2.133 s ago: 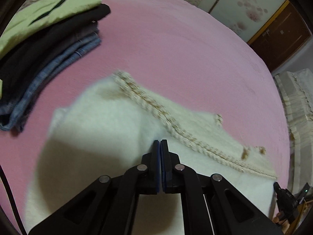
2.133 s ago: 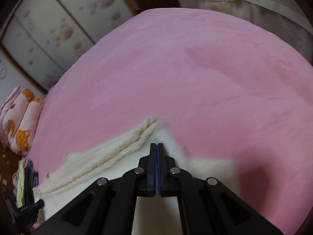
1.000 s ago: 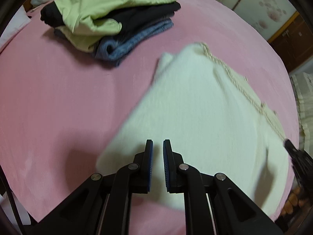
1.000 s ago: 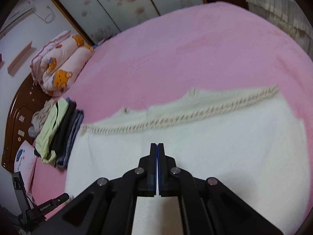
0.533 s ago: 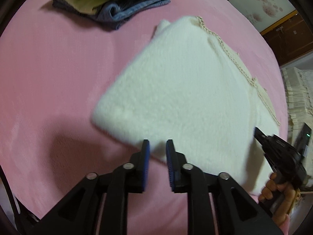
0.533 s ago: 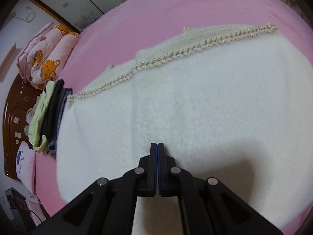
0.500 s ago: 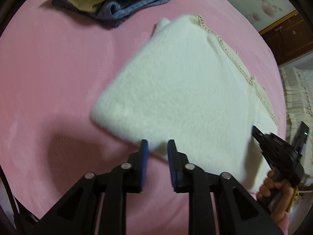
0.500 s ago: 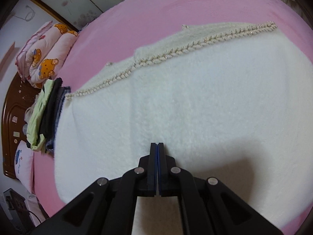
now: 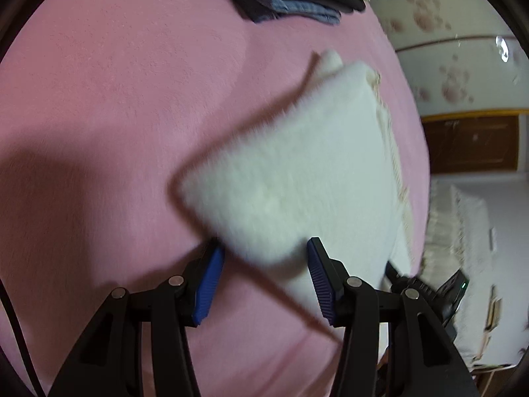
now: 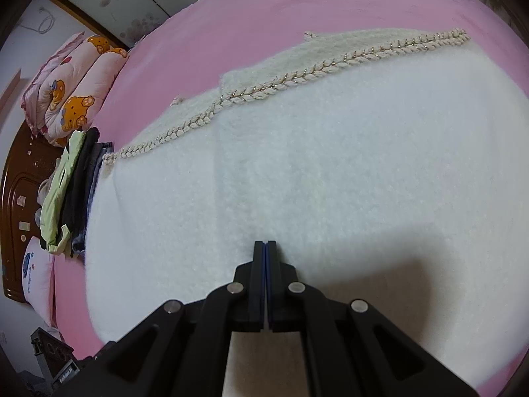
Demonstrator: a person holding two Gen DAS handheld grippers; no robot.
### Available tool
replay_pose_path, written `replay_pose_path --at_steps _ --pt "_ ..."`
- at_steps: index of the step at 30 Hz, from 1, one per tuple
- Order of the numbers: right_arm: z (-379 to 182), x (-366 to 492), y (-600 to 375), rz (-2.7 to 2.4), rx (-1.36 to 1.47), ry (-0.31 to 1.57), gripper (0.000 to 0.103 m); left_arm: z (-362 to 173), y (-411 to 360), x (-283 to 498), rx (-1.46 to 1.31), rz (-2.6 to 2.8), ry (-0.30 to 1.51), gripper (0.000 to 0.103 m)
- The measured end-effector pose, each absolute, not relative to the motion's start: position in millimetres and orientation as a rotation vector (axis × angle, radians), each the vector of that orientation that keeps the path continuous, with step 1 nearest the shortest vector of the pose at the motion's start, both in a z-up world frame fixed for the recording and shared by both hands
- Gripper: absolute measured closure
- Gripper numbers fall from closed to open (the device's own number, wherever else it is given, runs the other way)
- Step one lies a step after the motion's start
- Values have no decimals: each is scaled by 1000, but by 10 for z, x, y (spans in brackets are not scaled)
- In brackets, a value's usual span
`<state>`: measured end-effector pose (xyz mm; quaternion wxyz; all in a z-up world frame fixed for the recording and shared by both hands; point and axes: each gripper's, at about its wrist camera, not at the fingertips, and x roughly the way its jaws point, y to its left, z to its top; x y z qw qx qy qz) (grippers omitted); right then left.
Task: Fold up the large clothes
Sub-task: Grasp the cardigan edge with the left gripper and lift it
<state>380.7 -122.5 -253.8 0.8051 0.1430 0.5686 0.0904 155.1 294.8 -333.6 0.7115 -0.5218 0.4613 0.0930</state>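
Observation:
A fluffy white garment [image 9: 297, 172] lies folded on the pink bed [image 9: 115, 99], blurred in the left wrist view. Its near corner sits between the blue pads of my left gripper [image 9: 264, 274], whose jaws are opening and stand clear of the cloth. In the right wrist view the same garment [image 10: 297, 172] spreads wide, with a braided cream trim [image 10: 297, 76] along its far edge. My right gripper [image 10: 266, 248] hovers low over the garment's near part, shut with no cloth seen between its jaws. The right gripper's black body [image 9: 429, 294] shows at the garment's far corner.
A stack of folded clothes [image 9: 297, 0], green, black and denim, lies at the bed's far side [image 10: 72, 192]. Bear-print bedding [image 10: 69, 89] and a dark wooden headboard [image 10: 16, 198] stand beyond it. Flowered wardrobe doors [image 9: 446, 33] line the wall.
My left gripper has dropped to the garment's near corner, rolled, and its jaws have spread wide. The right gripper sank closer to the garment, then held still, shut throughout.

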Motion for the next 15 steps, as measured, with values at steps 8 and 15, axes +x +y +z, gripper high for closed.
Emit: replay_pose_path --at_steps 8,15 --pt "-2528 3782 -1157 135 265 1199 103 -3472 3082 1767 -1206 129 1002 54" --pt "-2517 3761 -985 74 172 1180 103 -3541 3104 1830 -1245 130 994 62"
